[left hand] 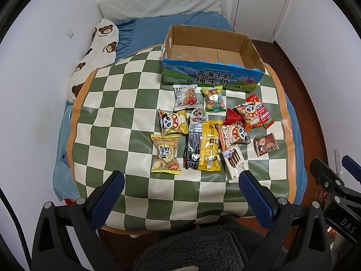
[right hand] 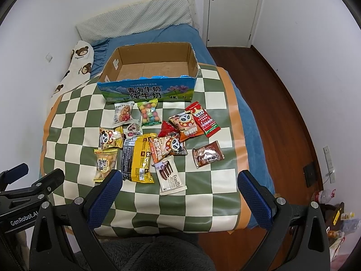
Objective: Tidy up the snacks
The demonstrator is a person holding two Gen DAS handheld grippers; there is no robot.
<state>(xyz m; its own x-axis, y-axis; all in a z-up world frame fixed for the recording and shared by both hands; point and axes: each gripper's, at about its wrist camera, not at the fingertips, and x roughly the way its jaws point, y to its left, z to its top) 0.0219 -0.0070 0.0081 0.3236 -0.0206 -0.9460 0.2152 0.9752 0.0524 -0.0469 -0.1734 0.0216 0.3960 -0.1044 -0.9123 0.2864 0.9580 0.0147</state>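
Observation:
Several snack packets lie on a green-and-white checkered mat (left hand: 126, 103) (right hand: 203, 180). Among them are a yellow bag (left hand: 208, 145) (right hand: 142, 158), a white Franzzi wafer pack (left hand: 234, 161) (right hand: 170, 176), a brown packet (left hand: 265, 144) (right hand: 207, 154) and a candy-ball bag (left hand: 214, 98) (right hand: 150, 113). An empty open cardboard milk box (left hand: 212, 76) (right hand: 146, 90) stands behind them. My left gripper (left hand: 181, 181) is open and empty, above the mat's near edge. My right gripper (right hand: 180, 181) is open and empty, just short of the wafer pack.
The mat lies on a bed with a blue sheet (left hand: 155, 33), a grey pillow (right hand: 135, 20) and a bear-print pillow (left hand: 94, 61) by the left wall. Wooden floor (right hand: 270, 103) and a white door (right hand: 232, 11) lie to the right. A grey fleece lap (right hand: 146, 255) is below.

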